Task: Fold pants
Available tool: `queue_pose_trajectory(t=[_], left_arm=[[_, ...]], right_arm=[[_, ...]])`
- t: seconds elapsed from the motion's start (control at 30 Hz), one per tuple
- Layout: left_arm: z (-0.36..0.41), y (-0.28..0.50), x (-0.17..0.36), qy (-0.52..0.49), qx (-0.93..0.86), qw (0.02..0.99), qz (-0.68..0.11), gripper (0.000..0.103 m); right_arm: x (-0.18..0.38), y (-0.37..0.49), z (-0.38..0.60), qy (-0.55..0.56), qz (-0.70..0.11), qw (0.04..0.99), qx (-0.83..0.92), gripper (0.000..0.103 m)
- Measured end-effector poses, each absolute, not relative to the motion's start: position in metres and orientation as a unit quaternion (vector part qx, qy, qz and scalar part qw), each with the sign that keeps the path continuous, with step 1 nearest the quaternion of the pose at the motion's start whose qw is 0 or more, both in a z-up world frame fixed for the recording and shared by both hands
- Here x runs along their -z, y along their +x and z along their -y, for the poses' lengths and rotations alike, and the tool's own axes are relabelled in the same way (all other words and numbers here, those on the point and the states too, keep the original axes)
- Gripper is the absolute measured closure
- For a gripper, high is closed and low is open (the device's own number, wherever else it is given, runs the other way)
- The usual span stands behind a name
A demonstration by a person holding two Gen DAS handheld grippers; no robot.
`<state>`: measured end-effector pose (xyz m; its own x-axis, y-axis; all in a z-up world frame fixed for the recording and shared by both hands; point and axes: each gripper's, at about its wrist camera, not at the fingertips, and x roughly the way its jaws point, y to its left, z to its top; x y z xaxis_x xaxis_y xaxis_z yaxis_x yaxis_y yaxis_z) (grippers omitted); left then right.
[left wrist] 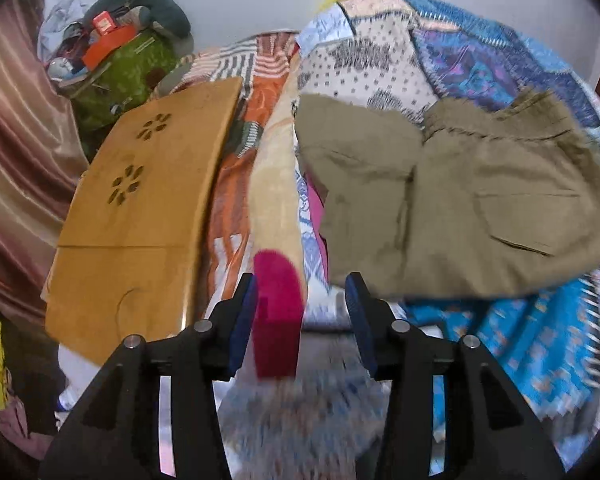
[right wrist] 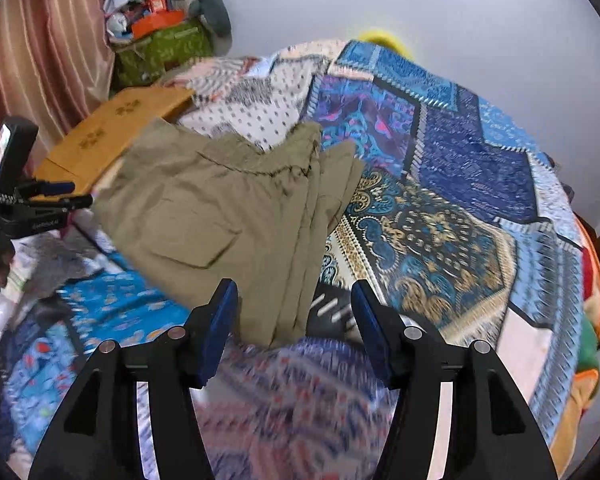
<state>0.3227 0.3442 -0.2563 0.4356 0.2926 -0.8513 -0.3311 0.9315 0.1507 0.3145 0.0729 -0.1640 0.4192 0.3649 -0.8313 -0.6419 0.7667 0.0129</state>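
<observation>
Olive-khaki pants [left wrist: 460, 196] lie folded in layers on the patterned bedspread, pocket side up; they also show in the right wrist view [right wrist: 228, 216]. My left gripper [left wrist: 302, 308] is open and empty, to the left of and below the pants' near edge. My right gripper [right wrist: 294, 312] is open, its jaws either side of the pants' near folded corner, not closed on it. The left gripper [right wrist: 56, 196] also shows at the left edge of the right wrist view, beside the pants.
A wooden lap desk [left wrist: 148, 216] lies left of the pants. A green bag [left wrist: 120, 76] with clutter stands at the back left by a curtain [left wrist: 16, 152]. A magenta-and-cream blanket [left wrist: 278, 280] lies between desk and pants. The blue bedspread [right wrist: 440, 200] stretches right.
</observation>
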Motion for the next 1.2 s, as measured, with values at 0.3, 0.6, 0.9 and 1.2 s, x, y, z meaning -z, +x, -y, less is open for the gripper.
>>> queue_pose_trajectory(t=[0.3, 0.6, 0.9, 1.2], left_arm=[[-0.273, 0.241, 0.113, -0.012, -0.156, 0.911, -0.383, 0.057], [-0.175, 0.128, 0.002, 0.024, -0.125, 0.968, -0.214, 0.037], [-0.125, 0.038, -0.015, 0.002, -0.106, 0.985, -0.135, 0.036], [-0.106, -0.018, -0.007, 0.004, -0.103, 0.991, -0.089, 0.003]], right_arm=[[0.047, 0.249, -0.036, -0.123, -0.340, 0.872, -0.331, 0.048], [-0.051, 0.160, 0.008, -0.072, -0.210, 0.906, -0.361, 0.048], [-0.071, 0.074, 0.039, -0.049, -0.128, 0.916, -0.377, 0.048], [-0.064, 0.034, 0.051, -0.026, -0.103, 0.928, -0.358, 0.035]])
